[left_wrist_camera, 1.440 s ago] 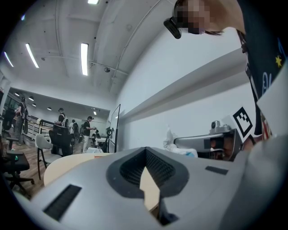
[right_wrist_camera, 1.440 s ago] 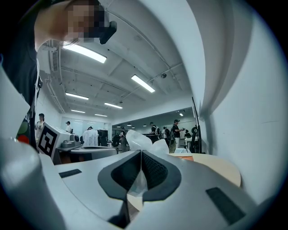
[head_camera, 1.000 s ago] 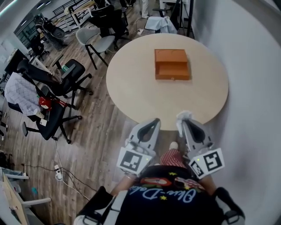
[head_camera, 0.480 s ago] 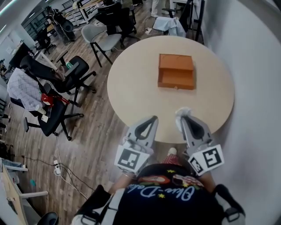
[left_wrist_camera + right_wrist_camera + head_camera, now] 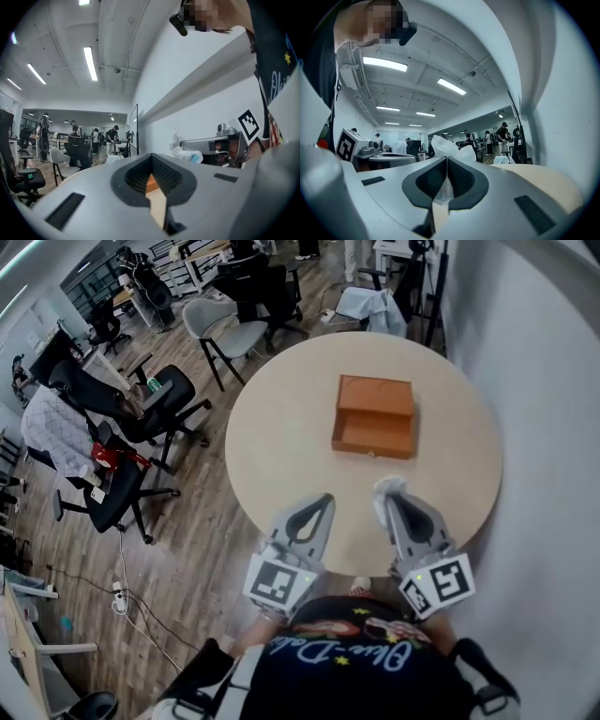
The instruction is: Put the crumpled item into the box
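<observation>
1. Nearest to the camera is the person's dark shirt (image 5: 361,667). Both grippers reach forward from it over the near part of the round beige table (image 5: 281,442).
2. The left gripper (image 5: 324,501) has its jaws pressed together, and nothing is held between them. In the left gripper view only a thin slit is left between the dark pads, and through it a piece of the table and a bit of orange can be seen.
3. The right gripper (image 5: 387,503) is just beside the left one, on its right. Its jaws are closed on the crumpled item (image 5: 390,487) — a white, thin, wrinkled thing. Whether it is paper or plastic cannot be told. The right gripper view shows the item pinched between the pads, with a puffy part standing out beyond the tips. How high it hangs above the table top cannot be told.
4. Further on, the orange box (image 5: 375,418) stands on the far half of the table, well apart from both grippers. It looks open upward, and a step runs across its middle. The table around it is bare.
5. Farthest are some office chairs (image 5: 141,404) on the wooden floor (image 5: 202,521) to the left of the table. A pale wall (image 5: 544,381) is close on the right.
</observation>
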Available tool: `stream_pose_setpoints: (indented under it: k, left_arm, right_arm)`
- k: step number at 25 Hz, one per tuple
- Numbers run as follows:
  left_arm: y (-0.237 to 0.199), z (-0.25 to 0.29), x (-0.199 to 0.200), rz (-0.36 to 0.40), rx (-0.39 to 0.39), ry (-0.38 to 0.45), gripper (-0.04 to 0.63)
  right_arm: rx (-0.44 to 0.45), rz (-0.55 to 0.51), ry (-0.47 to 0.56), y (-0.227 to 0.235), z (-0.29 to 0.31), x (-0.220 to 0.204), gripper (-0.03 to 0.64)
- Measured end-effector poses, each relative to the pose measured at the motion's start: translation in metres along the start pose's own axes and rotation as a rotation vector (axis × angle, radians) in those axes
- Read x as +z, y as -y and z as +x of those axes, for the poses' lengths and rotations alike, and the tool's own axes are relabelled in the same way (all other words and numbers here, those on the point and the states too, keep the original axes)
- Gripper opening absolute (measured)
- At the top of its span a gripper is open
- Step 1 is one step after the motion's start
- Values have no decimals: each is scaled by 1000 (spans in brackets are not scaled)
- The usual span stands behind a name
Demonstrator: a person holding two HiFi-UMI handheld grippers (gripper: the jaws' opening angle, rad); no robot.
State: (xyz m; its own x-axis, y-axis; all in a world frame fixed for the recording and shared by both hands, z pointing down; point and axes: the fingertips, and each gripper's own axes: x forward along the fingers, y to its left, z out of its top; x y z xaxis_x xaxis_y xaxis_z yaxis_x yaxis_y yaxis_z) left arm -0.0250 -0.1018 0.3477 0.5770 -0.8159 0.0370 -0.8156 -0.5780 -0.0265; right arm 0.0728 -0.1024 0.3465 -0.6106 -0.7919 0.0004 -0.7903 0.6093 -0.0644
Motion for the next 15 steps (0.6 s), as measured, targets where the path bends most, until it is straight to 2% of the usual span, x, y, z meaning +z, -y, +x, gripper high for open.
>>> stream_pose_setpoints:
  k: [15]
  left_arm:
    - [5, 59, 1, 28, 42, -10, -8]
  right_arm:
    - [39, 6, 1, 62, 13, -8, 3]
